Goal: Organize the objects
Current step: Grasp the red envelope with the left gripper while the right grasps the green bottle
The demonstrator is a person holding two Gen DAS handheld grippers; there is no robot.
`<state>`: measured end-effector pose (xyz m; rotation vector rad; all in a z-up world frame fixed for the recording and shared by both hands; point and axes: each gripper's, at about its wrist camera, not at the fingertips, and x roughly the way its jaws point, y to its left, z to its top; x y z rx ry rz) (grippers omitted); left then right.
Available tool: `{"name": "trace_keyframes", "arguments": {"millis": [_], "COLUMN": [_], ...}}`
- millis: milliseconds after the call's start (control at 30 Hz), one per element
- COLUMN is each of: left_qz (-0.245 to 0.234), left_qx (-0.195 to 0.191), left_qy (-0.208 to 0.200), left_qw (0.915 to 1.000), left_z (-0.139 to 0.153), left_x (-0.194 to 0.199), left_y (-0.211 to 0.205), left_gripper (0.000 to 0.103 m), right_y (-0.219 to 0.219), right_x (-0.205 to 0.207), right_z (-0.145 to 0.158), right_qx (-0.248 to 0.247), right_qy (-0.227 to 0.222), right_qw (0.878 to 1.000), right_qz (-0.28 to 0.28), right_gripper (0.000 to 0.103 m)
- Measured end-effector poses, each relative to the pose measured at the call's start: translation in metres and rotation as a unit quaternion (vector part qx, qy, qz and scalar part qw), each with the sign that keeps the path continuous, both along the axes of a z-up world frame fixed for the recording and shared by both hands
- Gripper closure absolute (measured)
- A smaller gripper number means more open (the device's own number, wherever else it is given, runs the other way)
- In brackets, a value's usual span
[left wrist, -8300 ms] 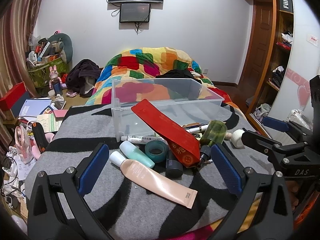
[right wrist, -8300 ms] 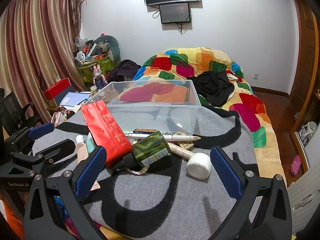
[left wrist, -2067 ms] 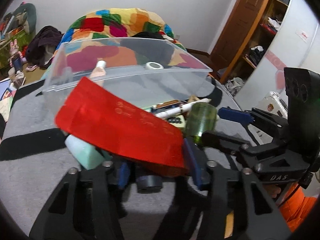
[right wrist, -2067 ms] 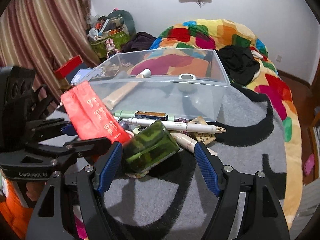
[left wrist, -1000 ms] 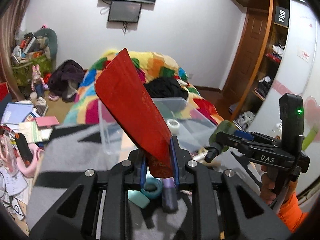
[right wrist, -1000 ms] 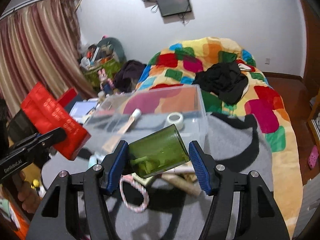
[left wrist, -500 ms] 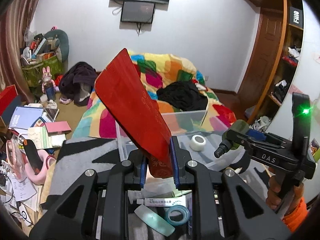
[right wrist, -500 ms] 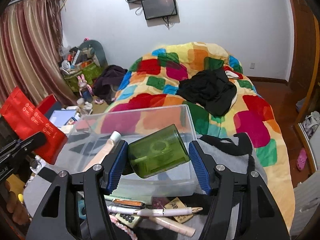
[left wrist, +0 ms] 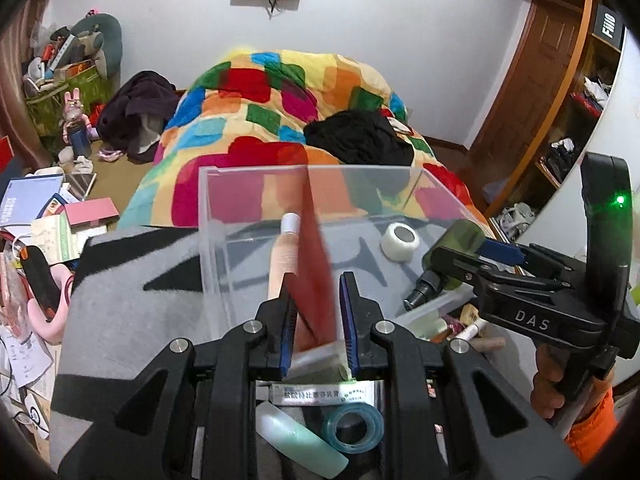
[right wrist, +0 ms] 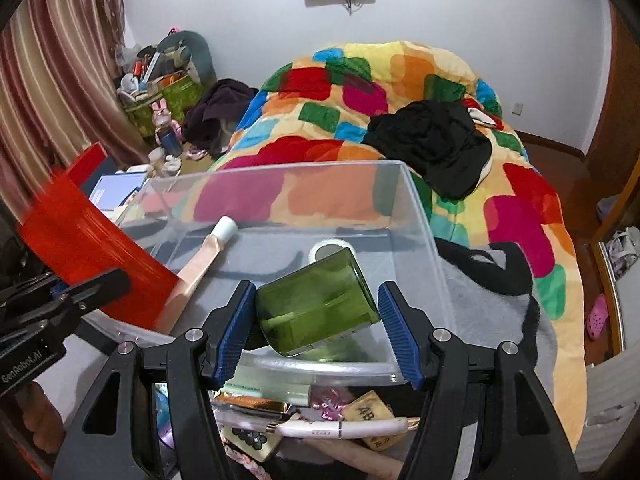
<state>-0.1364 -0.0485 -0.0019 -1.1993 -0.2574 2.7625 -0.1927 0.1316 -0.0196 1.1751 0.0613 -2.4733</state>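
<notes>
- left hand-held gripper (left wrist: 316, 318) narrow, pinching the red envelope (right wrist: 86, 236) by its lower end; envelope edge-on in the left wrist view, blurred, standing over the near-left part of the clear bin (left wrist: 216, 240)
- bin sits on a grey and black blanket (left wrist: 132, 300); pink tube (left wrist: 285, 252) and white tape roll (left wrist: 400, 242) already lie inside
- to drop it well: carry the envelope past the near wall, tip it flat beside the tube, then let go low so it does not lean on the rim
- right hand-held gripper (right wrist: 318, 316) about half wide, clamped on the green bottle (right wrist: 316, 312); bottle tilted, base toward the bin, hanging over the near-right floor
- lower the bottle clear of the tape roll and lay it on its side before letting go; round body likely rolls
- keep the two grippers apart, they are close over one bin
- left out in front: teal tape ring (left wrist: 352, 426), mint tube (left wrist: 298, 444), pen (right wrist: 340, 426)
</notes>
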Motion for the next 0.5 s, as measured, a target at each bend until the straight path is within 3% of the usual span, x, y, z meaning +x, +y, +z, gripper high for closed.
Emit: {"name": "trace_keyframes", "arguments": {"millis": [267, 500], "left_qz": [0.007, 0.012], "left_qx": [-0.013, -0.021], "left_qy": [0.011, 0.021], "left_qw": [0.9998, 0.9995], "left_z": [0.009, 0.013], "left_x": [0.017, 0.039], "left_y": [0.001, -0.002], "left_gripper": [0.082, 0.053], "right_y": [0.003, 0.021], "right_x": [0.015, 0.035], "right_z": [0.009, 0.019], "right_qx": [0.006, -0.009], "right_qy": [0.016, 0.03], "right_qw": [1.0, 0.999], "right_qz": [0.012, 0.019], "right_gripper": [0.039, 0.034]}}
